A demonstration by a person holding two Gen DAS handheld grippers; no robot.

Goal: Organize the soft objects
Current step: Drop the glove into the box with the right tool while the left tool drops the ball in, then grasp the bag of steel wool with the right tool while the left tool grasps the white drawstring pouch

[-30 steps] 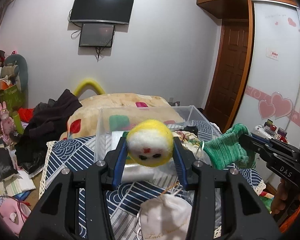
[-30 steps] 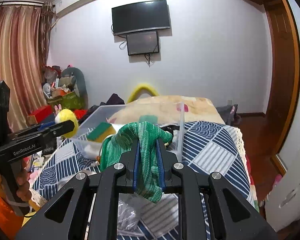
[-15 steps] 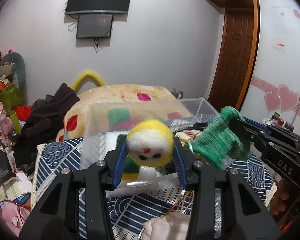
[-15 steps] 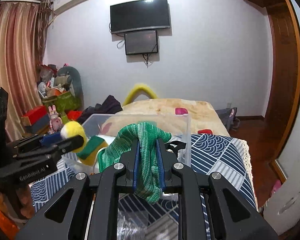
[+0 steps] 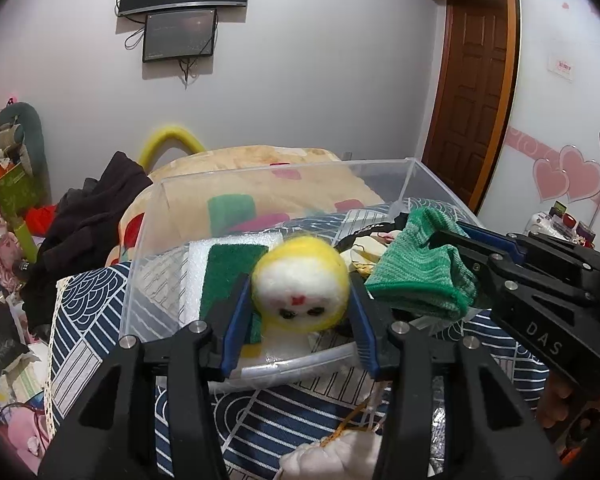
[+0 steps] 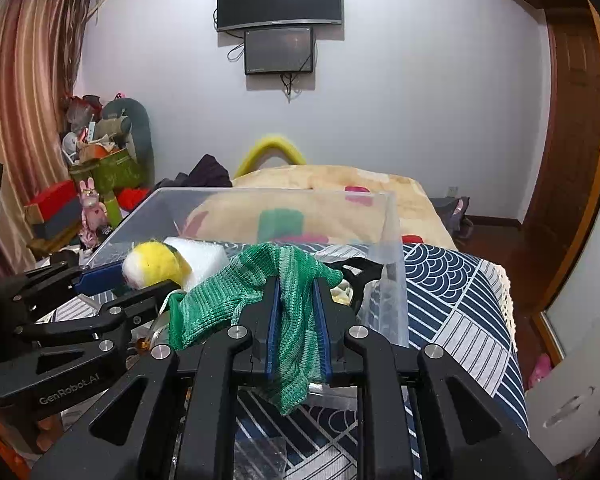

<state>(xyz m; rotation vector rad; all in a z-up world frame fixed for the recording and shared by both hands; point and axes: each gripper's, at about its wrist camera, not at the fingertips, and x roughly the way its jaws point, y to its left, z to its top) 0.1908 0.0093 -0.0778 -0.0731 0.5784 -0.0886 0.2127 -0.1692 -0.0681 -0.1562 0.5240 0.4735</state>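
Observation:
My left gripper is shut on a yellow-and-white felt ball with a face and holds it just over the near rim of a clear plastic box; the ball also shows in the right wrist view. My right gripper is shut on a green knitted cloth, held over the box's right side; the cloth also shows in the left wrist view. Inside the box lie a green scouring sponge and white foam.
The box stands on a navy patterned bedspread. A white drawstring pouch lies near me. A beige blanket and dark clothes lie beyond the box. Clutter fills the floor at the left.
Both grippers have moved forward toward the box. The felt ball and the green cloth now hang over its near rim, closer together.

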